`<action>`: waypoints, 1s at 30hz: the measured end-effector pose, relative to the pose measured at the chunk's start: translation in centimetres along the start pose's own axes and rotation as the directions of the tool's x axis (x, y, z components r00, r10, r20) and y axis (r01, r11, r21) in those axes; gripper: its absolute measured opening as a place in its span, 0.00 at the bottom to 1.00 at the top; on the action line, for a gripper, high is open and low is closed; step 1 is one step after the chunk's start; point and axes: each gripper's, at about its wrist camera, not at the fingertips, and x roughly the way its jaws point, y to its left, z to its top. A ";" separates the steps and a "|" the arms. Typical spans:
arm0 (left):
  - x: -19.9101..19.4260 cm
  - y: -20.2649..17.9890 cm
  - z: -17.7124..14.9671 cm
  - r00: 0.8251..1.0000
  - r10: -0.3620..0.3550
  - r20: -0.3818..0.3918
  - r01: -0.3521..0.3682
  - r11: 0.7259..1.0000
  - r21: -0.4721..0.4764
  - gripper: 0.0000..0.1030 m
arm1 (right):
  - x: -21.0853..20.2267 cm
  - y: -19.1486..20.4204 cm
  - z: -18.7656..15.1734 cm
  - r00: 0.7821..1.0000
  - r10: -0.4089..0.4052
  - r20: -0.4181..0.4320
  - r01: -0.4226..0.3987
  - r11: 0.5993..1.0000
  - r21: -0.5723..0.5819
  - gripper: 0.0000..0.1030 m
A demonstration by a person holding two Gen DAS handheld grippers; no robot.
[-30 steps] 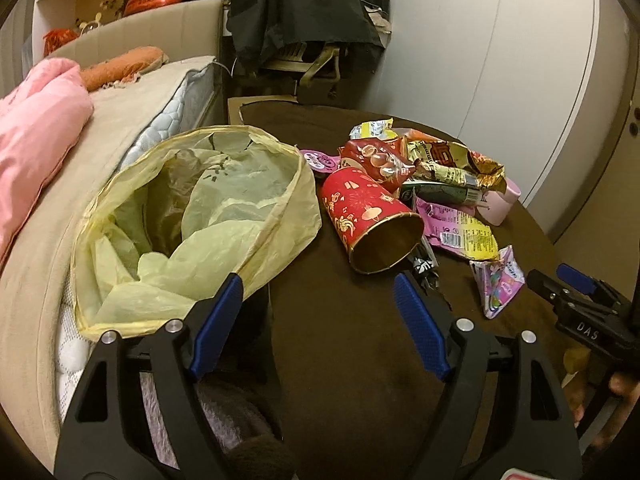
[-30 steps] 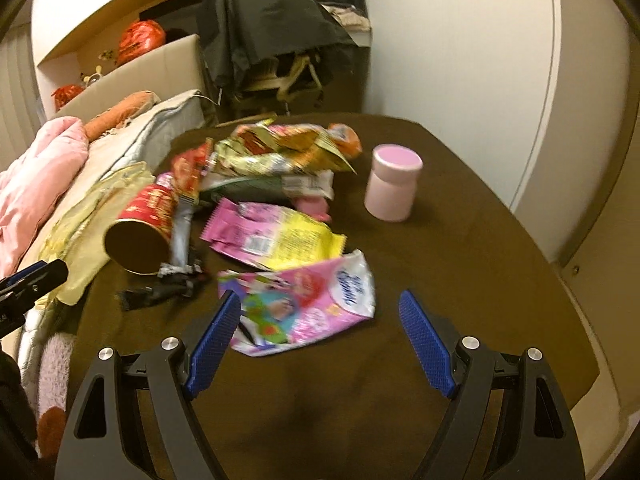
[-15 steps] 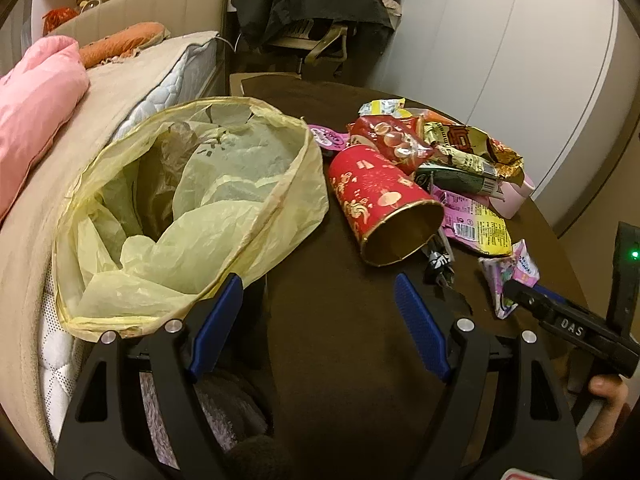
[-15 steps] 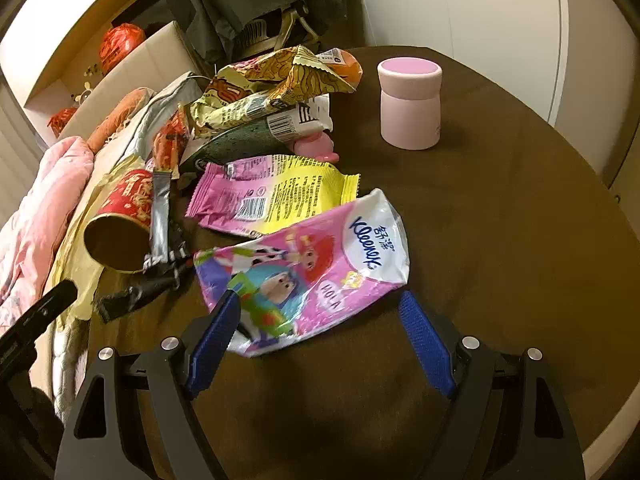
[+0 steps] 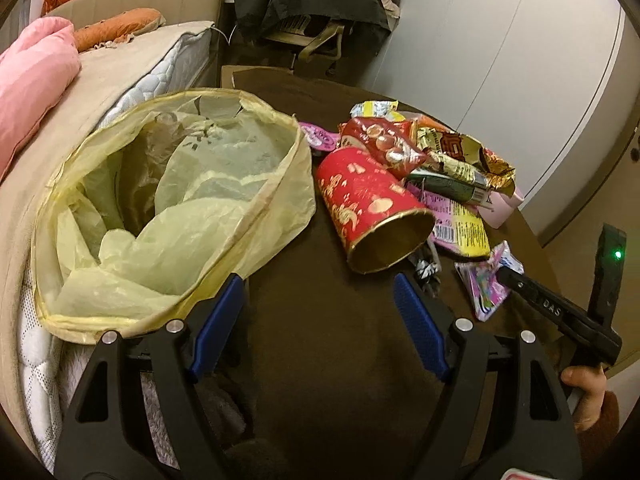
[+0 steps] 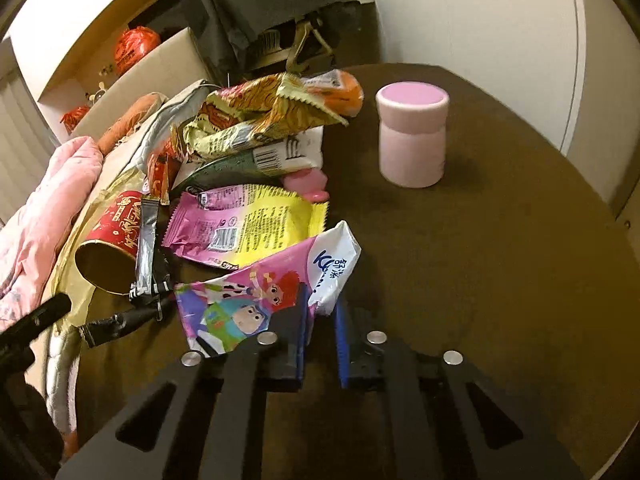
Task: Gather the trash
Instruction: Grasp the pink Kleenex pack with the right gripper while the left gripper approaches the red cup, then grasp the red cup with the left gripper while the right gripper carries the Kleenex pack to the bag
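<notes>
A cartoon-printed pink tissue pack (image 6: 256, 292) lies at the near end of a litter pile on the brown round table (image 6: 480, 260). My right gripper (image 6: 320, 316) has its jaws closing, and they pinch the pack's near edge, which crumples up between them. The left wrist view shows that gripper (image 5: 508, 276) at the pack (image 5: 486, 284). My left gripper (image 5: 318, 284) stands open over the table's near side with nothing between its fingers. Just left of it gapes an open yellow trash bag (image 5: 180, 208).
A red paper cup (image 5: 368, 200) lies on its side beside the bag. Behind the pack lie a pink-and-yellow wrapper (image 6: 244, 224), gold snack bags (image 6: 260, 116) and a dark foil strip (image 6: 146, 248). A pink lidded jar (image 6: 412, 136) stands apart. A bed (image 5: 120, 72) borders the left.
My right gripper came forward and down onto the tissue pack and its jaws went from wide open to pinched on the pack's edge. The left gripper stayed open and nearly still.
</notes>
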 end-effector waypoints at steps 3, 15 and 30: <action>0.2 -0.7 0.9 1.000 -0.005 0.011 0.004 1.000 0.012 0.72 | -0.9 -0.6 0.2 1.000 -0.017 0.025 0.017 1.000 0.000 0.10; 4.5 -2.7 5.0 0.999 -0.008 -0.031 0.006 0.996 -0.085 0.70 | -3.1 -2.3 0.8 0.997 -0.030 0.074 0.032 0.999 -0.026 0.10; 1.9 -3.6 3.9 0.993 -0.115 -0.008 0.114 0.992 -0.058 0.46 | -5.3 -0.4 1.6 0.990 -0.007 0.144 0.022 0.995 -0.097 0.10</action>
